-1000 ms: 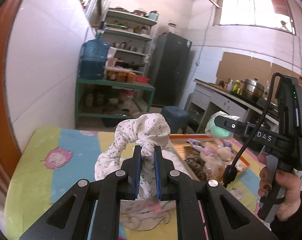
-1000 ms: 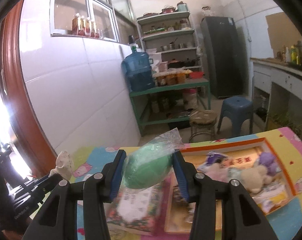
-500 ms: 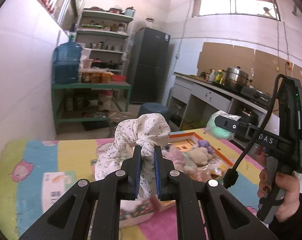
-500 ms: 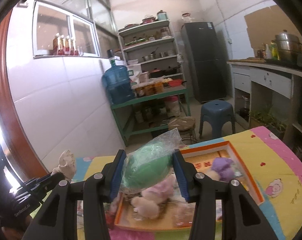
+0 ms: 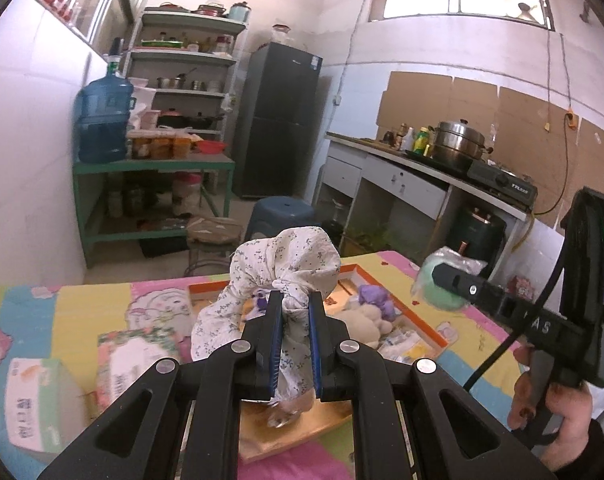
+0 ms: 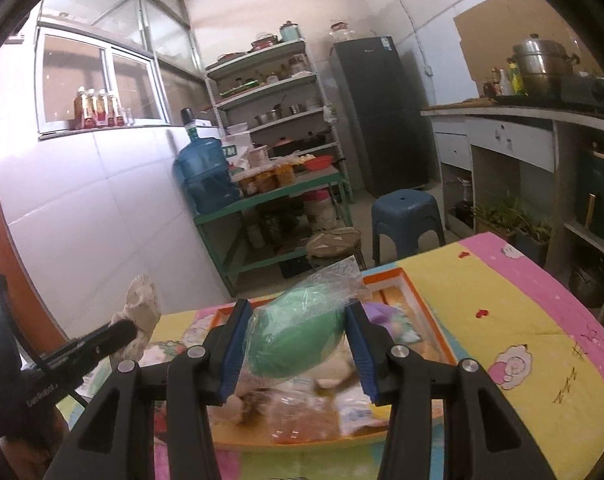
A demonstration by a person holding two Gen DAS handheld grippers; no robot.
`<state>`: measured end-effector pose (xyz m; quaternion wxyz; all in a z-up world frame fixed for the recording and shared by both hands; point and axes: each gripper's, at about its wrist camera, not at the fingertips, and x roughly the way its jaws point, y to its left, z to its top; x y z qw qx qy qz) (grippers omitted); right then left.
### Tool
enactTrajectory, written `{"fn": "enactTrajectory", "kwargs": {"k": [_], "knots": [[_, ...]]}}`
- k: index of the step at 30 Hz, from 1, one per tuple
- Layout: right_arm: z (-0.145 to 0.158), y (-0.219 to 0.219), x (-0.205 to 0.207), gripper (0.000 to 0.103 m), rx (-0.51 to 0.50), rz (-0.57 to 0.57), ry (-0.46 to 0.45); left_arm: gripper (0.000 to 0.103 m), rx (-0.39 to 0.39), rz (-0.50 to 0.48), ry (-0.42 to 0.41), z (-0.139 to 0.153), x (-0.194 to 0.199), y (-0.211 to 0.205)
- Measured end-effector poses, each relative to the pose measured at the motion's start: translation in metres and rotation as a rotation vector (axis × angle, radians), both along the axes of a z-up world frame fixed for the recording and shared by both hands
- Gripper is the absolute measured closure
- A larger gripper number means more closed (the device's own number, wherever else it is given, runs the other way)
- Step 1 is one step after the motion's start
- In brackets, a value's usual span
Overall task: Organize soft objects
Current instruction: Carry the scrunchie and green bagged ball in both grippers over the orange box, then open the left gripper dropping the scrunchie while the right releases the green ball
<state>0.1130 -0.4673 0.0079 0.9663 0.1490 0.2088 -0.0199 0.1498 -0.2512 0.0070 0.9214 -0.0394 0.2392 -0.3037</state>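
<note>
My left gripper (image 5: 295, 312) is shut on a white floral cloth bundle (image 5: 282, 268), held up above the orange-rimmed tray (image 5: 418, 320). My right gripper (image 6: 298, 336) is shut on a green soft ball in a clear plastic bag (image 6: 298, 332), also held above the tray (image 6: 430, 320). In the left wrist view the green bagged ball (image 5: 438, 284) shows at the right, at the tip of the right gripper, whose handle a hand (image 5: 554, 412) holds. The tray holds a cream plush toy (image 5: 366, 320), a purple plush (image 5: 372, 296) and small packets. In the right wrist view the cloth bundle (image 6: 142, 304) shows at the left.
The tray lies on a table with a colourful cartoon cloth (image 6: 522, 340). Tissue packs (image 5: 38, 400) and a floral pack (image 5: 130, 356) lie on its left side. Beyond the table stand a blue stool (image 5: 282, 216), a round stool (image 5: 212, 232), a green shelf rack (image 5: 150, 168) and a counter (image 5: 422, 180).
Both grippers have swung across the table toward the tray, each keeping its hold. The tray now lies directly below both; the tissue packs have slid to the left in the left wrist view.
</note>
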Motion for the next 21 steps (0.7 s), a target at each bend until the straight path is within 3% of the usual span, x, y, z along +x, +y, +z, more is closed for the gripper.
{"fn": "enactTrajectory", "kwargs": {"k": [21], "knots": [[-0.057,-0.035,0.03,0.055,0.027,0.028,0.136,0.091,0.057,-0.08,0.05,-0.035,0.055,-0.102]]}}
